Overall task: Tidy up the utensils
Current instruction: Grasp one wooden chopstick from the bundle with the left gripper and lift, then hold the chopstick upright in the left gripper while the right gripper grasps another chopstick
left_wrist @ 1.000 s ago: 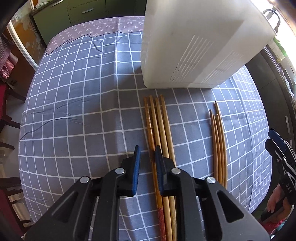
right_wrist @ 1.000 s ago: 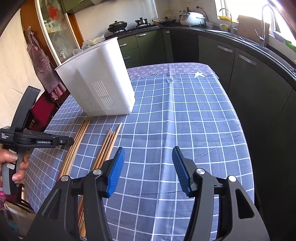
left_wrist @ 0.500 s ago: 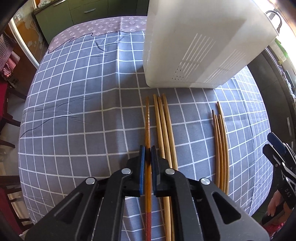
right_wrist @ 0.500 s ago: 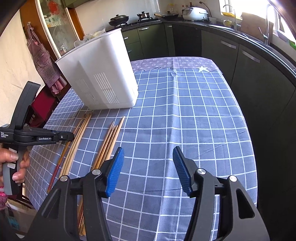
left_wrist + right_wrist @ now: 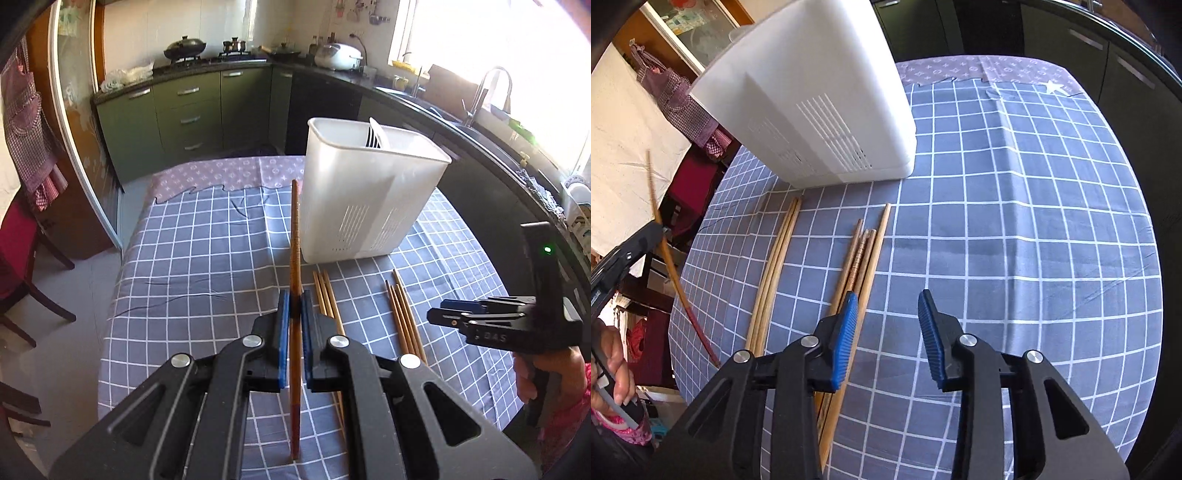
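Observation:
My left gripper (image 5: 293, 306) is shut on one brown chopstick (image 5: 294, 251) with a red end and holds it lifted off the table, tip pointing at the white utensil holder (image 5: 369, 199). The held chopstick also shows in the right wrist view (image 5: 670, 266), tilted in the air at the left. Three chopsticks (image 5: 775, 266) lie left of a second bundle (image 5: 864, 258) on the checked tablecloth (image 5: 1015, 221). My right gripper (image 5: 886, 325) is open and empty, low over the second bundle's right side. The holder (image 5: 820, 110) stands just beyond the chopsticks.
A white spoon or plate edge (image 5: 376, 134) stands inside the holder. Dark chairs (image 5: 22, 280) stand left of the table. Green kitchen cabinets (image 5: 192, 110) and a counter with a sink (image 5: 480, 107) run behind and to the right.
My left gripper closed on one chopstick, then lifted it off the table and tilted up. My right gripper moved down and forward toward the right bundle, staying open.

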A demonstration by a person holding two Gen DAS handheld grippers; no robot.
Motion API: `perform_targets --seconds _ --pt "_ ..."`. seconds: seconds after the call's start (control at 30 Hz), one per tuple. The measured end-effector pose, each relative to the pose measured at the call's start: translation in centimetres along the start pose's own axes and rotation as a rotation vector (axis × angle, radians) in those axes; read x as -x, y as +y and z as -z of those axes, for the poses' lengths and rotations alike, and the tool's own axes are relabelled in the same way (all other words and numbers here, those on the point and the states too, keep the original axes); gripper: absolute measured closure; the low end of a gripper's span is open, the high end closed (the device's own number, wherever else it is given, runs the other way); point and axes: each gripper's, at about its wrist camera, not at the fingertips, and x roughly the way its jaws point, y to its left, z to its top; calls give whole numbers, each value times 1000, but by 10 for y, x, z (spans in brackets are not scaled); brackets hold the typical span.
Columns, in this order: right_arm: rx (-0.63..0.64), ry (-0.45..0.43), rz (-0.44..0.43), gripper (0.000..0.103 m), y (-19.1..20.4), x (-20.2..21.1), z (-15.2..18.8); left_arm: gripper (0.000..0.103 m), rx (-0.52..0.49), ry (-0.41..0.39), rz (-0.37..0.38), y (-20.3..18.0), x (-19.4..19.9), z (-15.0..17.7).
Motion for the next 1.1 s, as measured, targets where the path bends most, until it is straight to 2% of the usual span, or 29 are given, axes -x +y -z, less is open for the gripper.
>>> perform_targets --seconds 0.1,0.3,0.4,0.73,0.87,0.93,1.1 --pt "-6 42 12 78 6 -12 -7 96 -14 -43 5 6 11 1" --pt "30 73 104 83 25 -25 -16 96 -28 -74 21 12 24 8" --pt "43 77 146 84 30 -24 -16 96 -27 -74 36 14 27 10" --pt "49 97 177 86 36 -27 -16 96 -33 -72 56 17 28 14" --pt "94 93 230 86 50 -36 -17 96 -32 -71 54 17 30 15" --pt "101 93 245 91 51 -37 -18 96 -33 -74 53 18 30 15" --pt "183 62 324 94 71 -45 -11 96 -39 -72 54 15 31 15"
